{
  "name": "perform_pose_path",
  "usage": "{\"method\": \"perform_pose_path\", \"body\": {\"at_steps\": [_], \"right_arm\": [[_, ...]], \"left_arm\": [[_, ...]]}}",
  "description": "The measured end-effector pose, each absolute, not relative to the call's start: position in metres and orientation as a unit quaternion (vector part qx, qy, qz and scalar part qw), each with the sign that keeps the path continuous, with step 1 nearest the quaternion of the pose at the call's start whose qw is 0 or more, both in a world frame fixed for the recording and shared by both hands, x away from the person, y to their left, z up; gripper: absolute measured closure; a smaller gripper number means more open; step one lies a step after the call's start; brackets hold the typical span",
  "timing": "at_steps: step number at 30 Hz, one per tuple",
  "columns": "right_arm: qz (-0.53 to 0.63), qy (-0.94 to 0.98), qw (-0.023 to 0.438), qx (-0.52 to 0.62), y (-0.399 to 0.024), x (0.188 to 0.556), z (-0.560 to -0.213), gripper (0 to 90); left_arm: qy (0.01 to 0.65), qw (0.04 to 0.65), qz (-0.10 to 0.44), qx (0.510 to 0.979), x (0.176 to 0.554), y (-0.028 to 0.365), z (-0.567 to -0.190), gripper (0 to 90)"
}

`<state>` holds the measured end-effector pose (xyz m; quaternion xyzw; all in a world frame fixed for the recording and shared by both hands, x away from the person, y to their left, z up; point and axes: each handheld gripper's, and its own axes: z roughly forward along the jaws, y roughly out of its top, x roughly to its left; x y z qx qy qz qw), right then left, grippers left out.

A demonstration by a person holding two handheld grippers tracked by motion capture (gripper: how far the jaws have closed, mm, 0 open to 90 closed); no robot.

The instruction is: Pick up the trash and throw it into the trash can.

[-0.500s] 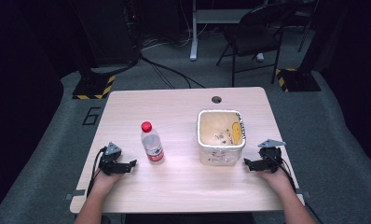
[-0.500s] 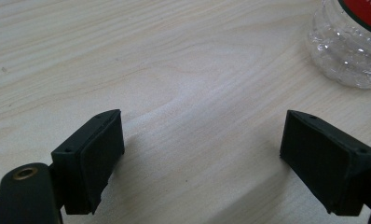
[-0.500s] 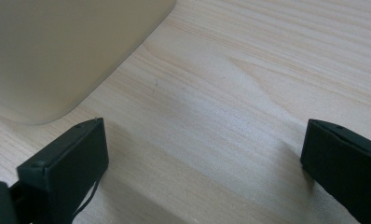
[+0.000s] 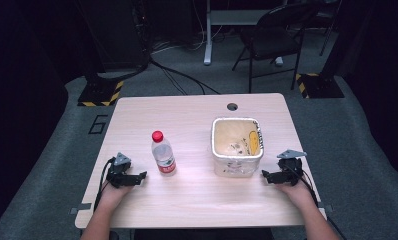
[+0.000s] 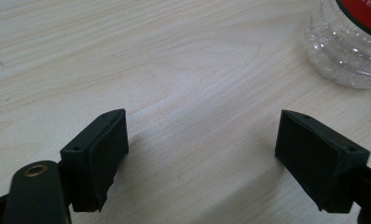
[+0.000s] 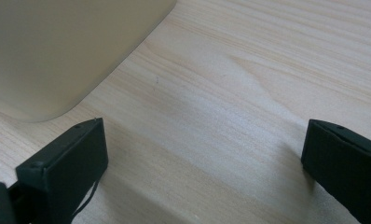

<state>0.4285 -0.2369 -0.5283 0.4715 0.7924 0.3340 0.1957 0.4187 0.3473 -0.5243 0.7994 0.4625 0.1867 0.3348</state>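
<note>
A clear plastic bottle (image 4: pixel 163 153) with a red cap and red label stands upright left of the table's middle. Its ribbed base (image 5: pixel 346 51) fills the upper right corner of the left gripper view. A cream bin (image 4: pixel 236 146) lined with a plastic bag stands to the right of it, with scraps and a yellow item inside. The bin's wall (image 6: pixel 67 46) shows at the upper left of the right gripper view. My left gripper (image 4: pixel 141 176) rests on the table just left of the bottle, open, with nothing between its jaws. My right gripper (image 4: pixel 265 176) rests beside the bin's right side, open and holding nothing.
The wooden table (image 4: pixel 197 200) has a round cable hole (image 4: pixel 232 106) near its far edge. Beyond it stand a black chair (image 4: pixel 272 40), floor cables and hazard-striped stand bases (image 4: pixel 99 92). Bare wood lies between the two grippers.
</note>
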Motion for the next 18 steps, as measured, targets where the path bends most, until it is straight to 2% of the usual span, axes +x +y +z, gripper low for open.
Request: {"method": "perform_pose_path", "body": {"at_steps": [18], "right_arm": [[0.334, 0.793, 0.196, 0.471, -0.237, 0.428, -0.528, 0.0]], "left_arm": [[0.464, 0.339, 0.169, 0.801, 0.414, 0.344, -0.512, 23.2]]}}
